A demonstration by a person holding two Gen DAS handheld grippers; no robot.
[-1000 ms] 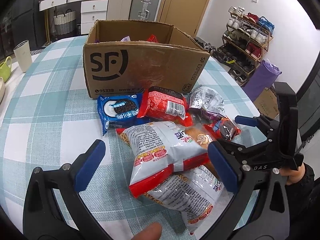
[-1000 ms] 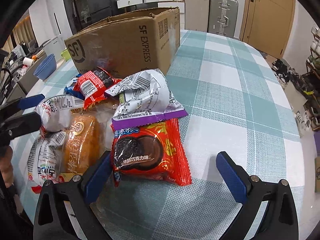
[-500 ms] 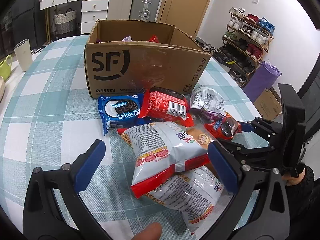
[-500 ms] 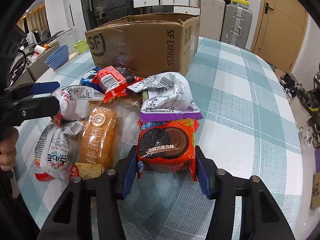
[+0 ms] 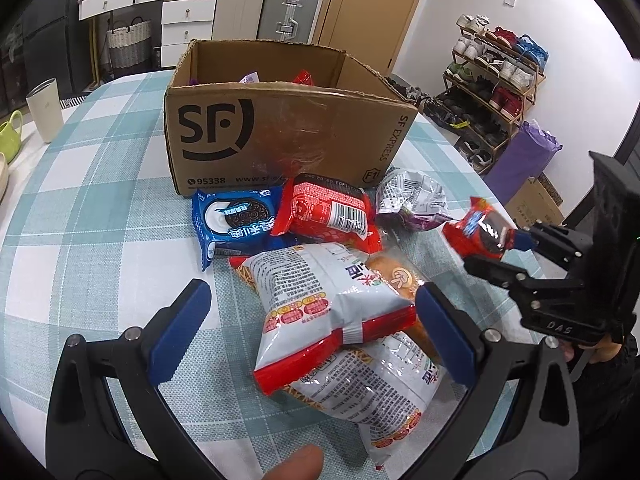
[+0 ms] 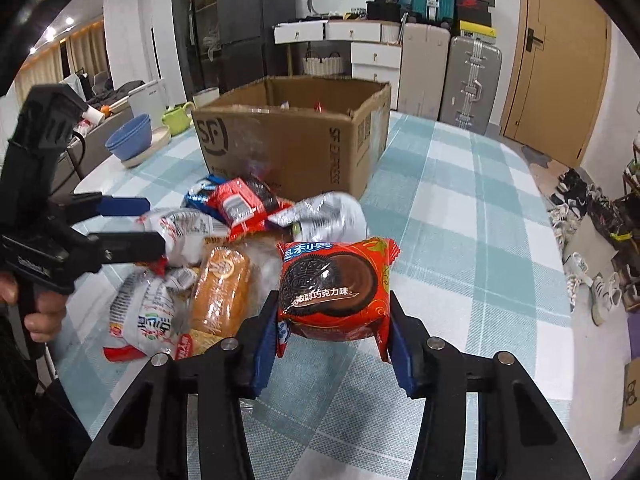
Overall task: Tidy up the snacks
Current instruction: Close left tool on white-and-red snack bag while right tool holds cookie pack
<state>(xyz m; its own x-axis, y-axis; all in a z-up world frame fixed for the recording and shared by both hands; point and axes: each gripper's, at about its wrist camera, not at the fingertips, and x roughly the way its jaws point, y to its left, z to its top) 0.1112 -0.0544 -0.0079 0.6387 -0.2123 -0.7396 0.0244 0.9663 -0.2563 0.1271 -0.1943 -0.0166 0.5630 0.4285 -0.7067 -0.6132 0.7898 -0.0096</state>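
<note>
My right gripper [image 6: 332, 344] is shut on a red Oreo pack [image 6: 334, 290] and holds it above the table; it also shows at the right of the left wrist view [image 5: 478, 234]. My left gripper [image 5: 310, 330] is open and empty, low over a white and red chip bag [image 5: 332, 304]. A pile of snacks lies in front of the open SF cardboard box [image 5: 280, 136]: a blue Oreo pack [image 5: 234, 218], a red pack [image 5: 328, 212], a silver and purple bag [image 5: 412, 200], a bread pack [image 6: 222, 290] and a second chip bag [image 5: 384, 392]. Some packs show inside the box.
A white cup [image 5: 44, 114] and a green cup [image 5: 10, 136] stand at the table's left edge. Blue bowls [image 6: 130, 142] sit beyond the box. A shoe rack [image 5: 492, 80] and suitcases [image 5: 288, 8] stand off the table.
My right gripper closed on the red Oreo pack and lifted it off the table. My left gripper stayed open over the chip bag.
</note>
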